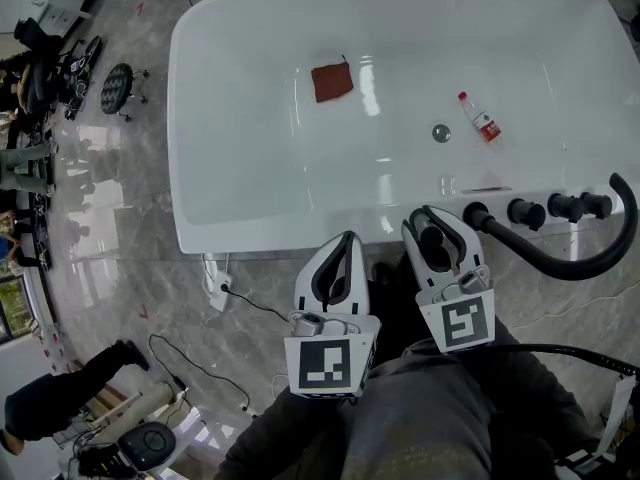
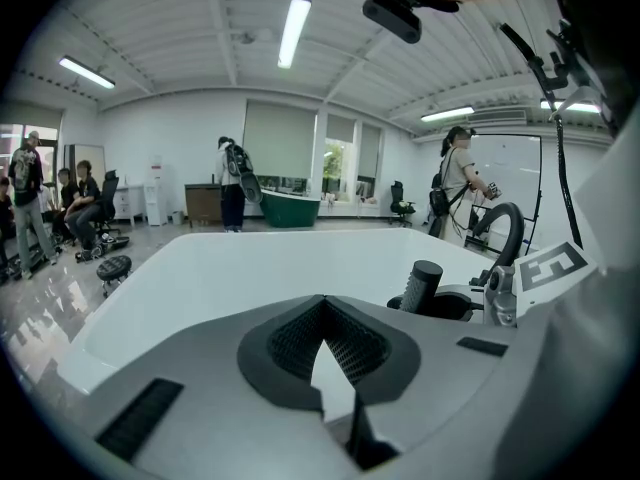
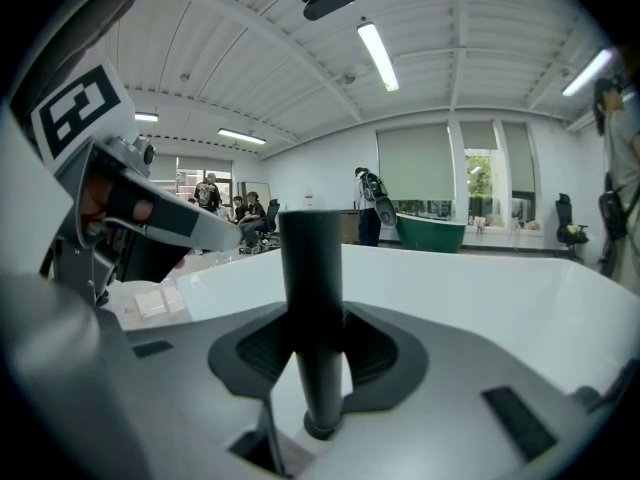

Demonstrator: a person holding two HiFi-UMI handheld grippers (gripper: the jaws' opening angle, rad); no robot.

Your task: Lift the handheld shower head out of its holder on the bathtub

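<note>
Head view: The white bathtub (image 1: 250,238) fills the upper frame. A red cloth (image 1: 332,81) and a small bottle (image 1: 478,116) lie inside it. Black knobs (image 1: 527,213) stand along the rim at right of centre, and a black hose (image 1: 580,263) curves out from them. The right gripper (image 1: 428,218) sits at the rim, lower centre, with the black shower head (image 1: 432,240) between its jaws. The left gripper (image 1: 347,238) is just beside it on the left, over the tub's outer edge.

Left gripper view: The jaw tips meet at the far end, with nothing between them. The shower head handle stands upright at right of centre.

Right gripper view: The handle rises vertically through the centre of the frame. The jaws are clamped on it, one pad against each side with no visible gap. Its foot is seated in the holder (image 3: 320,430) on the tub rim.
</note>
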